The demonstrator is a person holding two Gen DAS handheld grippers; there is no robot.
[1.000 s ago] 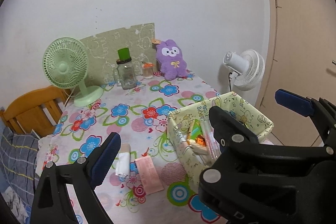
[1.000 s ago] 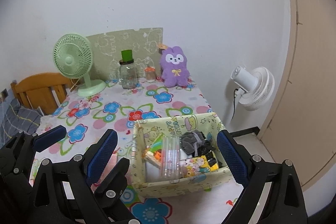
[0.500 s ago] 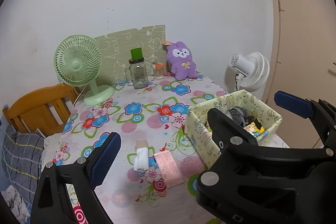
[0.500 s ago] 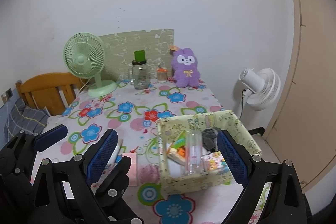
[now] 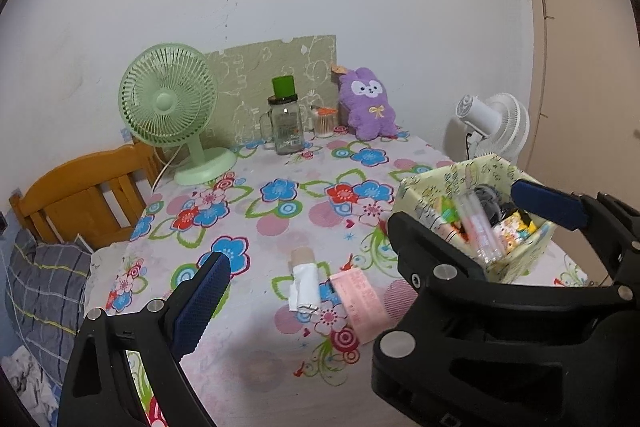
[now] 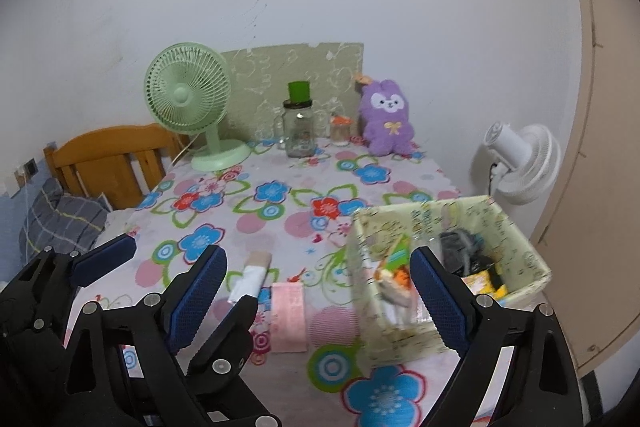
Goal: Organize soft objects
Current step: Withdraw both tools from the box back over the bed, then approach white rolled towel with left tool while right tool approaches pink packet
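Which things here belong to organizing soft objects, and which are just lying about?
Job: purple plush rabbit; pale green patterned fabric box; dark grey cloth bundle inside it.

Lying about: green desk fan; clear glass jar; white floor fan; pink paper slip.

A flowered cloth covers the tabletop (image 6: 280, 203). Along its far edge stand a green fan (image 6: 188, 107), a glass jar (image 6: 298, 131), a small jar (image 6: 340, 129) and a purple plush rabbit (image 6: 386, 119). A fabric basket (image 6: 520, 239) sits at the right edge. Near the front edge lie a white roll (image 6: 250, 277) and a pink packet (image 6: 288, 315), side by side.
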